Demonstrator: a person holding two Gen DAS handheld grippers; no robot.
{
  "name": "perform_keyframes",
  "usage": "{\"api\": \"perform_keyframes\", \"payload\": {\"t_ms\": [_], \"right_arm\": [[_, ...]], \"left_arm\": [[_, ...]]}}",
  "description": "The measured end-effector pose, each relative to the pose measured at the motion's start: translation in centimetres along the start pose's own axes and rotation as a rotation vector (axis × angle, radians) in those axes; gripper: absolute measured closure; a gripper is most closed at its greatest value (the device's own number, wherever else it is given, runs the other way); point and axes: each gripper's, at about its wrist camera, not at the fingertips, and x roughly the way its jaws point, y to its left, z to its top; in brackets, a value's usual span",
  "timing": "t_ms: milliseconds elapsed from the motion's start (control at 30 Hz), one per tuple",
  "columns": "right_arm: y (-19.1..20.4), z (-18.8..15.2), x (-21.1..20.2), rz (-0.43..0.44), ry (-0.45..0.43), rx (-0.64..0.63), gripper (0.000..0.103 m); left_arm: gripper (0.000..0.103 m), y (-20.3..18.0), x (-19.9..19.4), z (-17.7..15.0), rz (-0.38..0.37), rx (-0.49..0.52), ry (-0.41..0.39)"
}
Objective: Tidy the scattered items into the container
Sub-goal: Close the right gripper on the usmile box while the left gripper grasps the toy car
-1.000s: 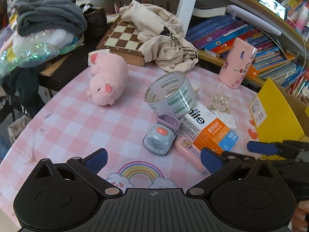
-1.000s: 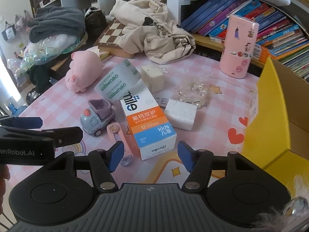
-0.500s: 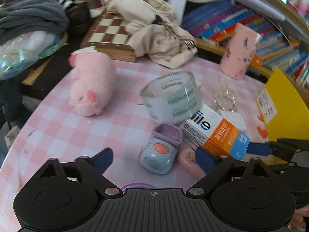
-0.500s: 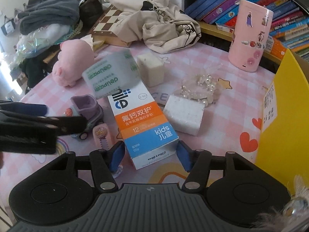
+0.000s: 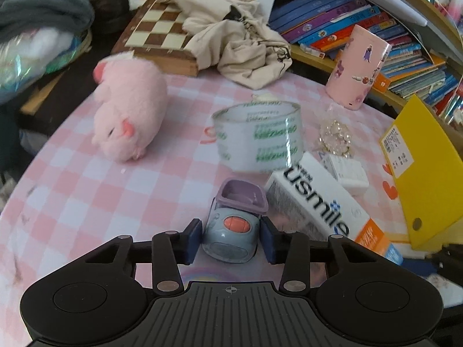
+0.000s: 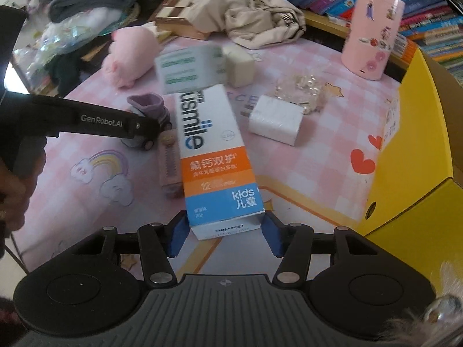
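A small blue-grey toy truck [image 5: 231,231] with a purple bin stands on the pink checked tablecloth. My left gripper [image 5: 230,238] is closing on it, and both blue pads lie against its sides. The right wrist view shows the same truck [image 6: 147,105] behind the left gripper's black arm. A white, orange and blue toothpaste box [image 6: 214,156] lies lengthwise in front of my right gripper [image 6: 225,234]. That gripper's jaws are closing, with the pads against the box's near end. The yellow cardboard container [image 6: 411,173] stands open at the right.
A clear tape roll [image 5: 260,136], a pink plush pig [image 5: 127,112], a bead bracelet [image 5: 335,137], a white packet [image 6: 275,120], a white cube [image 6: 238,65] and a pink comb-like item [image 6: 169,162] lie around. A pink tumbler [image 5: 358,66], cloth, chessboard and bookshelf sit behind.
My left gripper moved forward over the toy truck and its jaws went from wide open to closed on it. The right gripper slid onto the toothpaste box's end and narrowed.
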Motion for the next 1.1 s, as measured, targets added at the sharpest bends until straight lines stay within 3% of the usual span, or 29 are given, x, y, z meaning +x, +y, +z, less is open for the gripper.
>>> {"api": "perform_keyframes", "payload": {"t_ms": [100, 267, 433, 600, 933, 1100], "right_arm": [[0.3, 0.4, -0.4, -0.011, -0.034, -0.017, 0.041], [1.1, 1.6, 0.5, -0.011, -0.047, -0.08, 0.039], [0.9, 2.6, 2.1, -0.016, -0.021, -0.089, 0.05], [-0.2, 1.5, 1.1, -0.063, 0.02, 0.005, 0.051], [0.1, 2.7, 2.6, -0.05, 0.015, -0.038, 0.047], [0.2, 2.9, 3.7, -0.043, 0.044, -0.045, 0.052]], "left_arm": [[0.062, 0.6, -1.0, -0.9, -0.007, -0.007, 0.024], [0.062, 0.9, -1.8, -1.7, -0.025, -0.006, 0.045], [0.062, 1.0, -2.0, -1.9, -0.031, -0.002, 0.048], [0.061, 1.6, -2.2, -2.1, -0.037, -0.024, 0.045], [0.059, 1.5, -1.3, -1.6, -0.036, -0.015, 0.058], [0.059, 0.6, -1.1, -1.7, -0.01, 0.05, 0.036]]}}
